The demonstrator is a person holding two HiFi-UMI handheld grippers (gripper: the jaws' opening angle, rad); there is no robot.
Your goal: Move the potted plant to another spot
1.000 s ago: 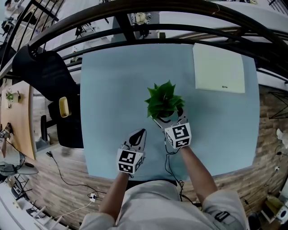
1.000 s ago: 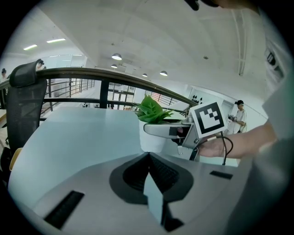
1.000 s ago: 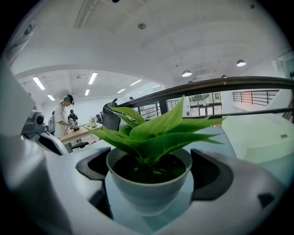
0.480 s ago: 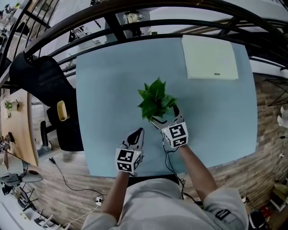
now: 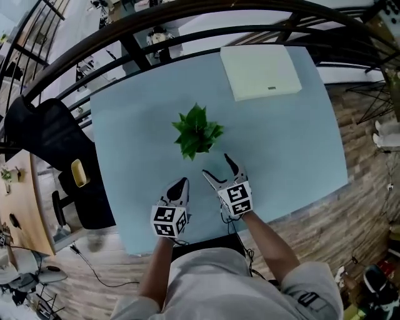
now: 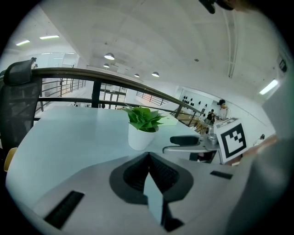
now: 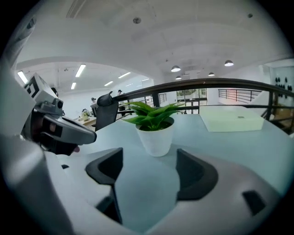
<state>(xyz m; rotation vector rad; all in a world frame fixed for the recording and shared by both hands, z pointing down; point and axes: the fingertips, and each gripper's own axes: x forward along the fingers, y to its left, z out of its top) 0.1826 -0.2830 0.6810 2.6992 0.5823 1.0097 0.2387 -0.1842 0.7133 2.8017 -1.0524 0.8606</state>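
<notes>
The potted plant point(image 5: 195, 131), green leaves in a small white pot, stands upright on the pale blue table point(image 5: 300, 144). It also shows in the left gripper view point(image 6: 142, 131) and in the right gripper view point(image 7: 156, 129). My right gripper point(image 5: 217, 165) sits a short way in front of the pot, apart from it. Its jaws have just been closing but still stand open, with nothing between them point(image 7: 149, 170). My left gripper point(image 5: 178, 187) rests nearer the table's front edge, left of the right one, with its jaws shut and empty point(image 6: 149, 160).
A cream rectangular board point(image 5: 259, 72) lies at the table's far right. A black office chair point(image 5: 44, 125) stands off the left edge and a dark railing point(image 5: 187, 19) runs behind the table. A wooden desk point(image 5: 25, 200) is at far left.
My right gripper has drawn back from the pot toward the table's front edge, leaving the plant standing free. The left gripper has hardly moved.
</notes>
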